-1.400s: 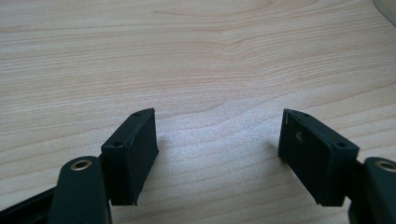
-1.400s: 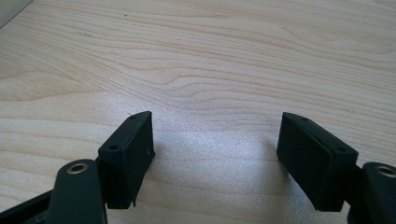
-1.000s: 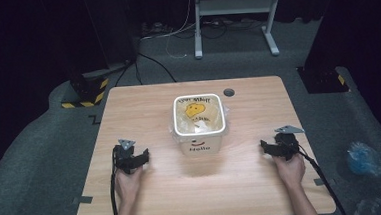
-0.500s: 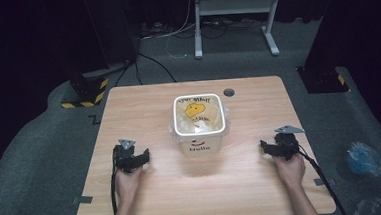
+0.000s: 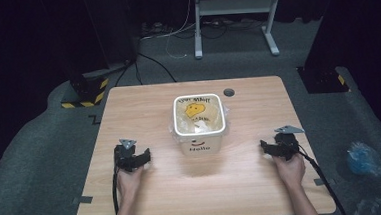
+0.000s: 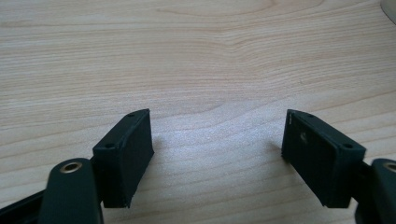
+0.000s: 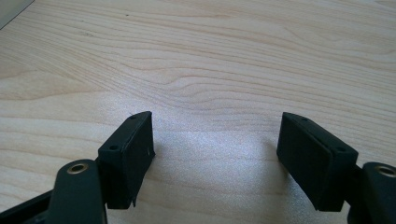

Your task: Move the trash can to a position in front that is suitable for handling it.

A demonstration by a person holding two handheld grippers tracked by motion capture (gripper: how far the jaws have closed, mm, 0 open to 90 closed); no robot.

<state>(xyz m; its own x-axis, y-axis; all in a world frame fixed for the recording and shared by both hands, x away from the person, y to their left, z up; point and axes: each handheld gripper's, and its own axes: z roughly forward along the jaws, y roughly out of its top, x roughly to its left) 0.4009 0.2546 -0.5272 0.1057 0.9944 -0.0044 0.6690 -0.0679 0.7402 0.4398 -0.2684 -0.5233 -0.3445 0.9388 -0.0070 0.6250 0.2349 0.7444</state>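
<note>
Now, square white bin (image 5: pixel 201 137), perhaps plastic-lined, woodgrain table (image 5: pixel 263 183), both tools agape

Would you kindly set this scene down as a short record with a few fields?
surface: wooden table
main item: white square bin, open top, clear liner inside, "Hello" on its front, at table centre
left gripper: jaws open, nothing held, low over bare wood to the bin's left
right gripper: jaws open, nothing held, low over bare wood to the bin's right
contact: neither gripper touches the bin
</note>
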